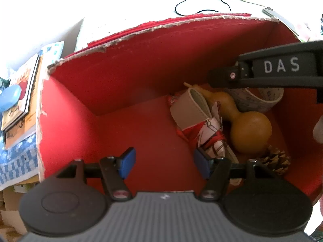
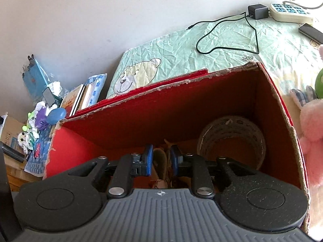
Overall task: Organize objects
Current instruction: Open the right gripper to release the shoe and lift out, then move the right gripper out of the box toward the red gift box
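Observation:
A red cardboard box (image 1: 125, 74) stands open on the bed. Inside it lie a tan gourd (image 1: 248, 129), a grey pouch (image 1: 187, 109), a red and white folded cloth (image 1: 210, 139), a pine cone (image 1: 276, 159) and a roll of printed tape (image 1: 260, 98). My left gripper (image 1: 164, 164) is open and empty, low over the bare left part of the box floor. My right gripper (image 2: 160, 160) is open and empty above the box's right side; it also shows in the left wrist view (image 1: 266, 70). The tape roll (image 2: 232, 139) leans in the box's far right corner.
The box (image 2: 286, 125) sits on a green bear-print sheet (image 2: 222, 46) with a black cable (image 2: 228, 38), a charger, a power strip (image 2: 290, 13) and a phone (image 2: 310, 32). Books (image 1: 22, 92) and small toys (image 2: 38, 121) lie left. A pink plush (image 2: 313, 127) is right.

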Action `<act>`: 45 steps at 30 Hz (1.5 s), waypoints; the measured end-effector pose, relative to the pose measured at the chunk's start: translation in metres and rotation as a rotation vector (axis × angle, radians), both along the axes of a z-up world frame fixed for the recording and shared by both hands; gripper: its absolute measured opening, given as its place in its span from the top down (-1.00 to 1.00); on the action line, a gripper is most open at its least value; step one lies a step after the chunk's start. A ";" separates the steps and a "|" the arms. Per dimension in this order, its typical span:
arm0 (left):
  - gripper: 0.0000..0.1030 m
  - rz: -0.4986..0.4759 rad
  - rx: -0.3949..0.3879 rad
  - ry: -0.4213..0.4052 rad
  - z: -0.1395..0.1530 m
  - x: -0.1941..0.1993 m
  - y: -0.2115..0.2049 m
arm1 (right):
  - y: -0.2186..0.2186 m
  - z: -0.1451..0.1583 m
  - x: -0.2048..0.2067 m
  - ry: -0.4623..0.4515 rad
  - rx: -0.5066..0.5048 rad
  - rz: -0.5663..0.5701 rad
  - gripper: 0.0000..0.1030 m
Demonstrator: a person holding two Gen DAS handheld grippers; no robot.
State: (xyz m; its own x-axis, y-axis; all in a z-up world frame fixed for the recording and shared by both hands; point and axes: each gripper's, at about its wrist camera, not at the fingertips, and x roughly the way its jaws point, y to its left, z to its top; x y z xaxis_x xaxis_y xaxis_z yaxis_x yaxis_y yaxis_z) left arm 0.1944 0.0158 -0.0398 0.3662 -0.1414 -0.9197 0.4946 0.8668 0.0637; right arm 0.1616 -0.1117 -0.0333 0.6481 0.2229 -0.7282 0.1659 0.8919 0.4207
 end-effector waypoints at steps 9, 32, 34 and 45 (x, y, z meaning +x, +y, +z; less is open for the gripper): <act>-0.32 -0.003 0.023 -0.024 -0.004 -0.002 -0.007 | -0.001 0.006 -0.013 -0.085 -0.009 -0.051 0.56; -0.39 0.017 0.068 -0.059 0.000 -0.006 -0.005 | 0.005 0.008 -0.006 -0.026 -0.067 -0.053 0.55; -0.39 0.022 0.077 -0.065 0.001 -0.007 -0.006 | 0.006 0.013 -0.010 -0.033 -0.090 -0.057 0.55; -0.43 0.071 0.084 -0.157 0.036 -0.026 0.006 | 0.005 0.037 -0.051 -0.081 -0.149 -0.060 0.54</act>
State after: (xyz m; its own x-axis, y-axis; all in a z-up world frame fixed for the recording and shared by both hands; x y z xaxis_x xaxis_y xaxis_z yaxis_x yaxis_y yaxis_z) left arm 0.1688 0.0219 -0.0036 0.5122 -0.0350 -0.8582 0.4105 0.8876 0.2088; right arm 0.1106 -0.1062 0.0037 0.7148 0.0755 -0.6952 0.1917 0.9349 0.2986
